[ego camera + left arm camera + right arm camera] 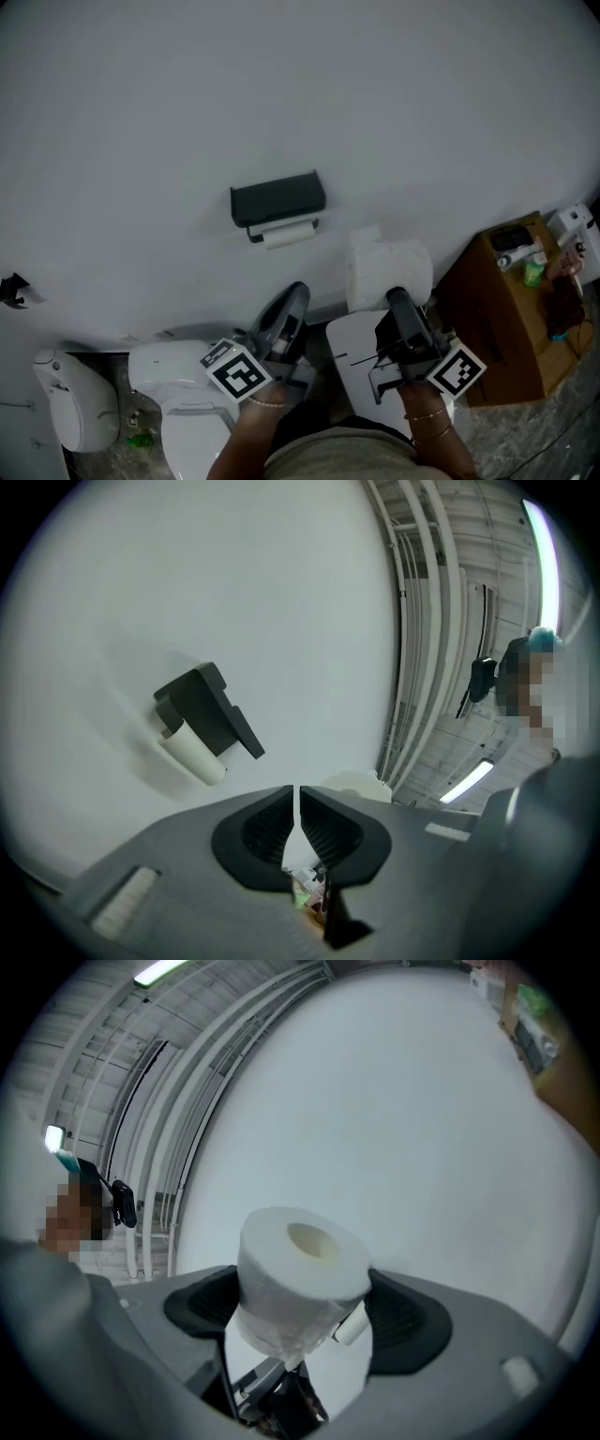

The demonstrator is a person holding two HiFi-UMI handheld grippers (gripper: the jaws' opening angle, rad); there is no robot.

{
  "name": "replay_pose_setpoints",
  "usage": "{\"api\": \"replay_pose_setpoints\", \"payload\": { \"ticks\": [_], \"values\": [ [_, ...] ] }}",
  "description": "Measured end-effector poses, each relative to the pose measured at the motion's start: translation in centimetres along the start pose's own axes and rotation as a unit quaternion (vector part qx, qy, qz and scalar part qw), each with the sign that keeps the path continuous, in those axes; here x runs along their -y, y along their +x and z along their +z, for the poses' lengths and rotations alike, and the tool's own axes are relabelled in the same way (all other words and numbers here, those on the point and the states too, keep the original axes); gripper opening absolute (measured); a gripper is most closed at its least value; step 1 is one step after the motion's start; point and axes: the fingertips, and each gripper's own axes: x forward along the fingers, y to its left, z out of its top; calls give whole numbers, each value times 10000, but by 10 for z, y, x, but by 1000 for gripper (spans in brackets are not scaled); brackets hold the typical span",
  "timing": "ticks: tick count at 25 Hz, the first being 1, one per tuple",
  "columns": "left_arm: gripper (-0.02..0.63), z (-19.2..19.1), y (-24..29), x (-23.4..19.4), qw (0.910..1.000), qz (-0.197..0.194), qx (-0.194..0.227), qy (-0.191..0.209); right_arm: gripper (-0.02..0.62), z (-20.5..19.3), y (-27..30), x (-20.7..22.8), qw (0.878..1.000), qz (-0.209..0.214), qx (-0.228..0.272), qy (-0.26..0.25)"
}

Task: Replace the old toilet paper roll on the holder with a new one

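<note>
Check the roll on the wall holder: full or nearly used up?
Nearly used up: the old roll under the black holder is a thin tube, far slimmer than the fat new roll.

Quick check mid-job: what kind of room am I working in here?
Most likely a toilet room: a white toilet stands by the wall, a black paper holder with a thin roll hangs on that wall, and the right gripper holds a fresh toilet paper roll.
</note>
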Motion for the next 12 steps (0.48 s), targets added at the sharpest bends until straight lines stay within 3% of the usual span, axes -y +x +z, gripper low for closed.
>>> {"api": "replay_pose_setpoints", "payload": {
  "ticks": [12],
  "values": [
    [8, 16, 33, -75, 9987, -69, -345, -359, 424, -5, 59, 55, 9987, -427, 244, -121]
  ]
}}
